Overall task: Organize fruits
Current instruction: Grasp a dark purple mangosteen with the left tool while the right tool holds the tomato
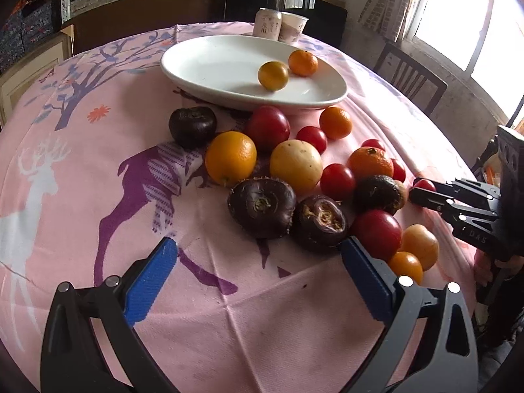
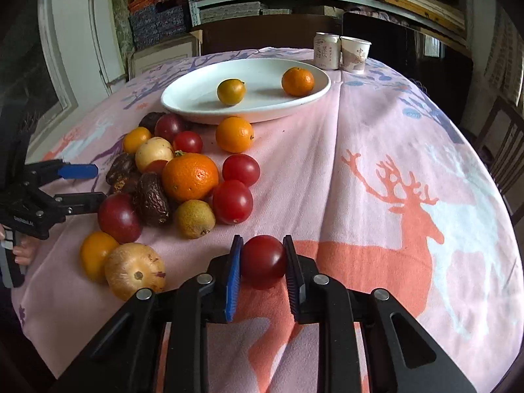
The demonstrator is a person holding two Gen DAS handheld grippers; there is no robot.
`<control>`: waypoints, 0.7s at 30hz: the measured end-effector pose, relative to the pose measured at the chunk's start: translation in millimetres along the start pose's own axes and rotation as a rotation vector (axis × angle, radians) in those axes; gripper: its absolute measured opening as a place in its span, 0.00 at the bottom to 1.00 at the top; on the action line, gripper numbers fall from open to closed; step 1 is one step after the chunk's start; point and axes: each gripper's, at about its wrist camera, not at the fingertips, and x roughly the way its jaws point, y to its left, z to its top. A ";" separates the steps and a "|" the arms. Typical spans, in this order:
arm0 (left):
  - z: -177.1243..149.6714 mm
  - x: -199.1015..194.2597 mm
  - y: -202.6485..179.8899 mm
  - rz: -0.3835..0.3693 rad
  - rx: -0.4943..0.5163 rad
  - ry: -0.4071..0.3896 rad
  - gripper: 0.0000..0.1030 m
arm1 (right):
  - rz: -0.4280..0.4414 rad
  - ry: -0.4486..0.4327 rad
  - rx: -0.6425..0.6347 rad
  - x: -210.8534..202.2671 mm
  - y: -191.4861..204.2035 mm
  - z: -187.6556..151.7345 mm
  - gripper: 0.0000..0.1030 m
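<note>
Left gripper (image 1: 258,262) — jaws spread wide, nothing between them, poised over the pink deer-print cloth on the table (image 1: 82,196) just short of the fruit pile.

Fruit pile (image 1: 294,170) — loose on the cloth in front of the plate: oranges, red plums or tomatoes, dark purple fruits, yellow ones, several touching. All of it is unsorted.

White plate (image 2: 183,104) — beyond the pile, holding only a yellow-green fruit (image 2: 231,91) and a small orange (image 2: 297,81), well apart from each other. By this count the task is barely begun; most of the fruit remains to be moved.

Right gripper (image 2: 262,258) — jaws narrowed, pads pressed on either side of a dark red fruit (image 2: 263,260) that lies low on the cloth, right of the pile.

Can (image 2: 326,49) and paper cup (image 2: 355,53) — behind the plate, side by side.
</note>
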 end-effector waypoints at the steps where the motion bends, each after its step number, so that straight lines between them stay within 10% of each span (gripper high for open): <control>1: 0.7 -2.4 0.9 -0.014 -0.010 -0.013 0.96 | 0.000 -0.014 0.027 -2.8 -3.0 -2.0 0.24; 12: 12.2 5.8 18.3 -0.111 -0.106 -0.044 0.96 | 0.046 -0.159 0.257 -22.0 -40.3 -16.9 0.24; 21: 15.8 18.4 2.7 0.003 -0.023 -0.031 0.96 | -0.088 -0.129 0.105 -19.0 -11.5 -12.0 0.24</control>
